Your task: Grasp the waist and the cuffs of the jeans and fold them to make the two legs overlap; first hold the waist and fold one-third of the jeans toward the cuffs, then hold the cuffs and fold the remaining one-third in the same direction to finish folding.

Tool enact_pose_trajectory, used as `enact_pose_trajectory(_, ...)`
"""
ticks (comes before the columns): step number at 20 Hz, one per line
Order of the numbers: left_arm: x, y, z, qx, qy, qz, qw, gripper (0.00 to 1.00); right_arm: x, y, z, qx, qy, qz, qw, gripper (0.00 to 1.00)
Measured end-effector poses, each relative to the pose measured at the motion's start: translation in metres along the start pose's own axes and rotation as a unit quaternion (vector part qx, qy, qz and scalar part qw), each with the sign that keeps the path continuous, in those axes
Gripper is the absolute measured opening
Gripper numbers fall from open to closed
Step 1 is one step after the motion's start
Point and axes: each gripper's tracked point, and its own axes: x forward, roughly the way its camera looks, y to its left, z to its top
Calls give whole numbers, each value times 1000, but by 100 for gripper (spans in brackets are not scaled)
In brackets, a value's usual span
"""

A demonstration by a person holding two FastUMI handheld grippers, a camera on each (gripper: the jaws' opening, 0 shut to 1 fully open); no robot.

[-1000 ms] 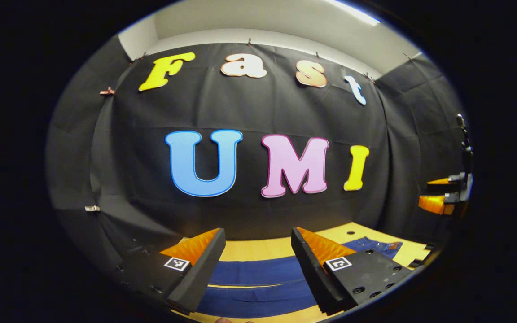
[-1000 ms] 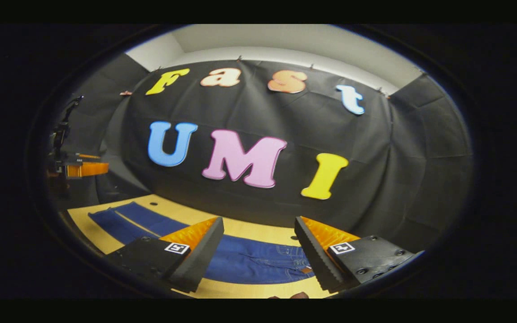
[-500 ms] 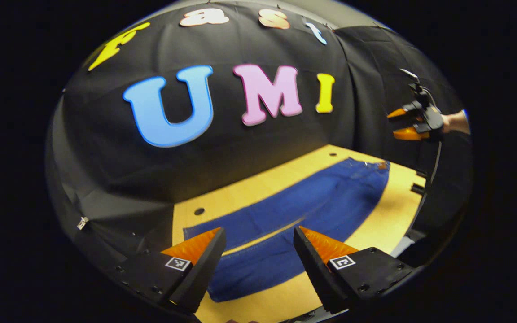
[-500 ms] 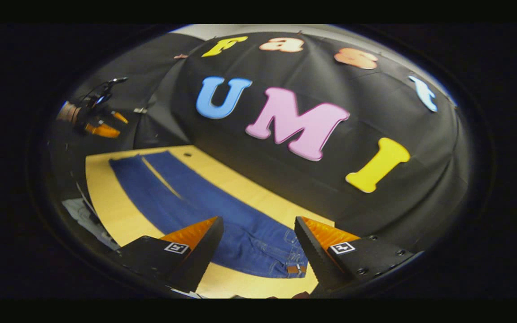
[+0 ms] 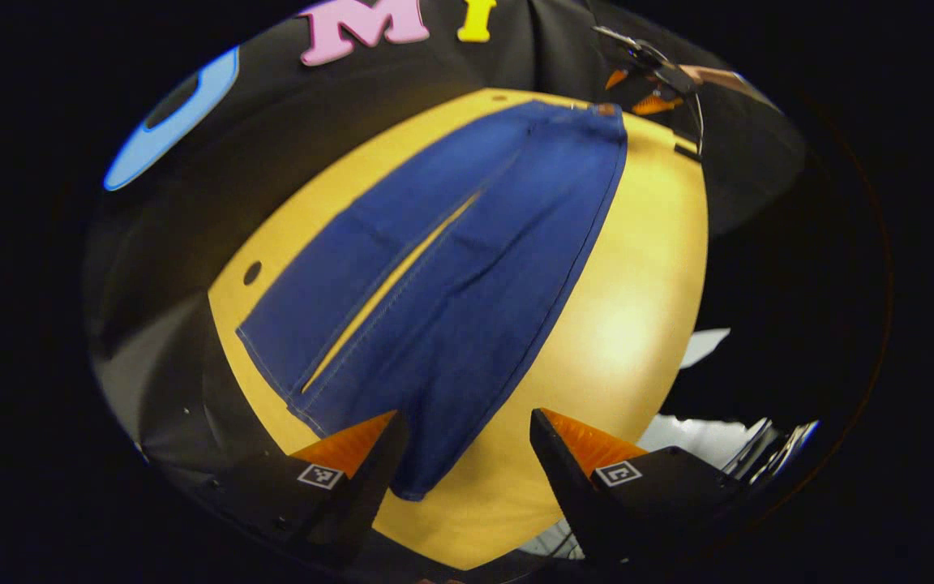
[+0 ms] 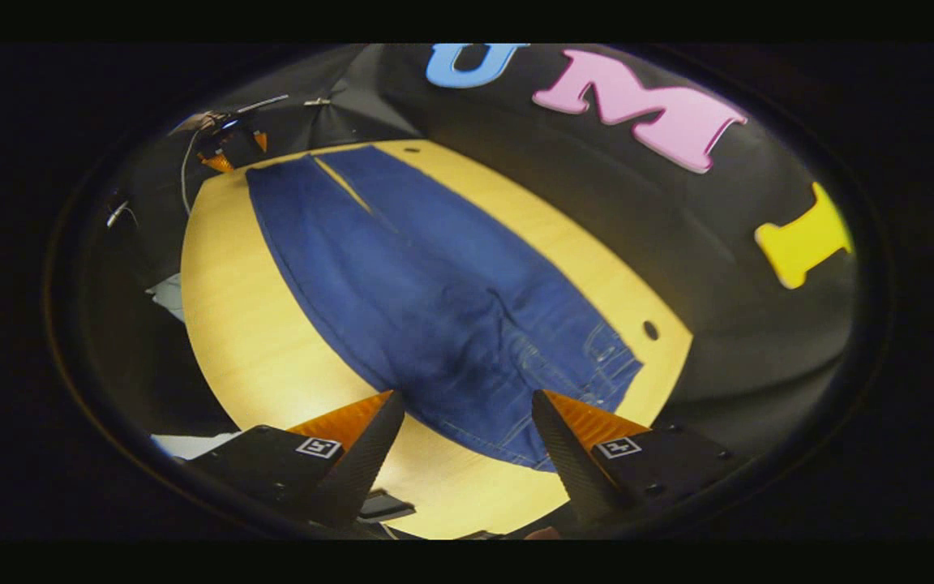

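Both tools tilted down | jeans point(image 5: 467, 268) flat lengthwise, waist point(image 6: 589, 381) toward right tool point(image 6: 467, 438)

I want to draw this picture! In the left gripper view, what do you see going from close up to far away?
Left gripper, open, above the cuffs → the two legs lying flat on the table → the waist at the far end → right gripper, held by a hand.
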Motion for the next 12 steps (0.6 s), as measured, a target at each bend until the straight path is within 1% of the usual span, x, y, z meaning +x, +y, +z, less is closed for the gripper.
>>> enact_pose_trajectory(2,18,2,-14,-5,42,-15,999,97,23,4,-25,-4,46,42,998,98)
enact_pose_trajectory(4,33,4,-27,2,74,-39,996,97,41,3,-47,4,88,72,994,97)
enact_pose_trajectory(5,39,4,-32,11,89,-45,995,99,47,1,-55,9,105,80,991,97)
enact_pose_trajectory(7,44,4,-39,29,118,-51,991,97,58,-3,-68,16,136,86,987,98)
enact_pose_trajectory(8,48,3,-41,27,128,-54,990,97,61,0,-74,21,153,94,984,97)
enact_pose_trajectory(9,43,-1,-37,16,129,-67,989,97,65,1,-87,21,171,102,980,96)
enact_pose_trajectory(10,51,1,-40,8,133,-72,988,99,64,-4,-80,17,161,107,981,98)
enact_pose_trajectory(11,50,2,-41,-2,142,-77,987,95,71,-4,-87,25,174,108,979,100)
enact_pose_trajectory(12,51,4,-42,-5,145,-77,986,95,70,-9,-83,35,173,104,979,96)
